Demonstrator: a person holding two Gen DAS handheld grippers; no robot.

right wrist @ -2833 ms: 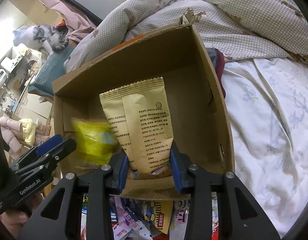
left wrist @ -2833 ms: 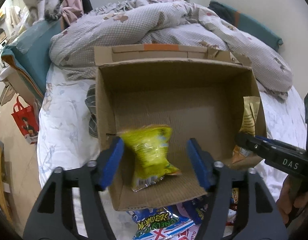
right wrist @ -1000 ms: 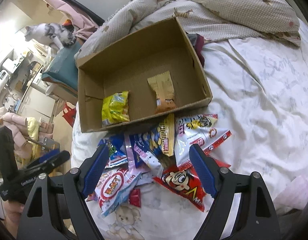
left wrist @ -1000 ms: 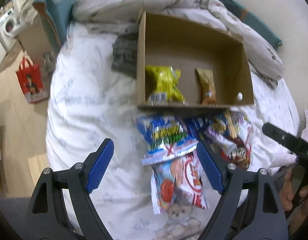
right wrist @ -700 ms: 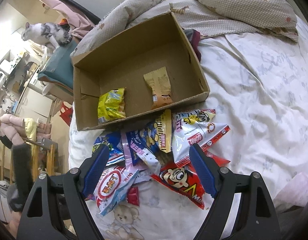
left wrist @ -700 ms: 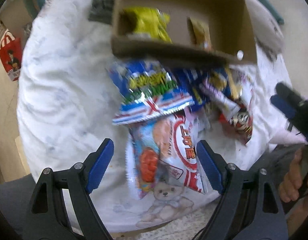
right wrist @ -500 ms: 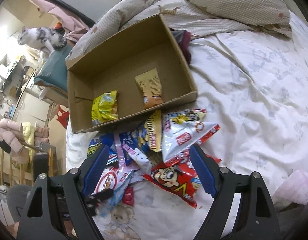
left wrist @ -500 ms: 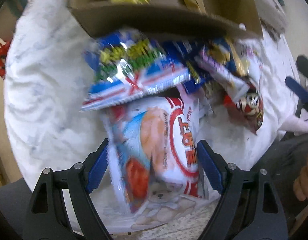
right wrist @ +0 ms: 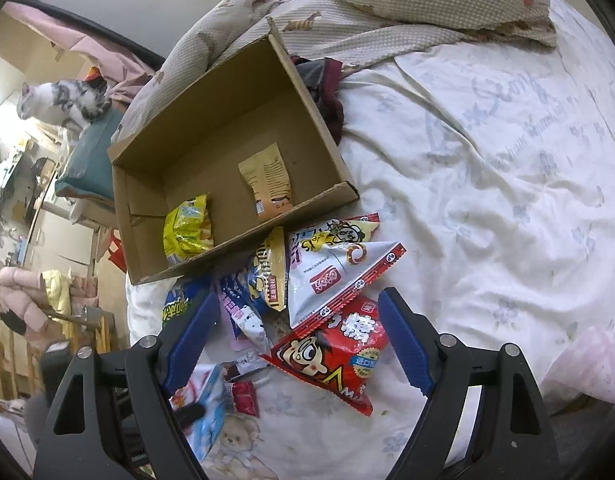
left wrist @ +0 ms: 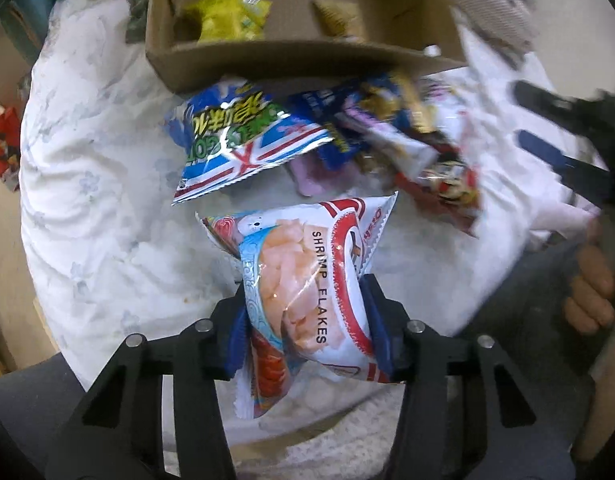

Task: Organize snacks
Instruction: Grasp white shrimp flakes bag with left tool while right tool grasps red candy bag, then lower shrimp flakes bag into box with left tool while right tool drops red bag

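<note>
Blue-padded black tongs of the left gripper (left wrist: 305,326) are clamped on a white, red and light-blue foil bag printed "SHRIMP FLAKES" (left wrist: 307,280), pinching its lower half so that the bag stands up from the white floral bedsheet (left wrist: 87,200). In the right wrist view a corner of this bag (right wrist: 205,404) shows at the lower left, behind the right gripper's left finger. The right gripper (right wrist: 297,344) has its blue pads spread wide apart and holds nothing; it hovers over a red packet with a cartoon face (right wrist: 339,356) lying on the sheet between its fingers.

Just beyond lies the heap of loose snacks: a white triangular pouch with a red checked border (right wrist: 339,276), a yellow and dark-blue bag (right wrist: 269,276), a purple and white wrapper (right wrist: 243,316), and on the left a blue and green bag with a red and white cross pattern (left wrist: 243,140). The heap touches the near wall of an open brown cardboard box (right wrist: 243,236).

Inside the box lie a yellow crinkled snack bag (right wrist: 187,228) near the left corner and a tan paper-like packet (right wrist: 269,184) further right, well apart from each other. Behind the box are a beige checked quilt (right wrist: 387,4) and, off to the left, a grey and white cat (right wrist: 59,100) on a teal cushion (right wrist: 91,156).
</note>
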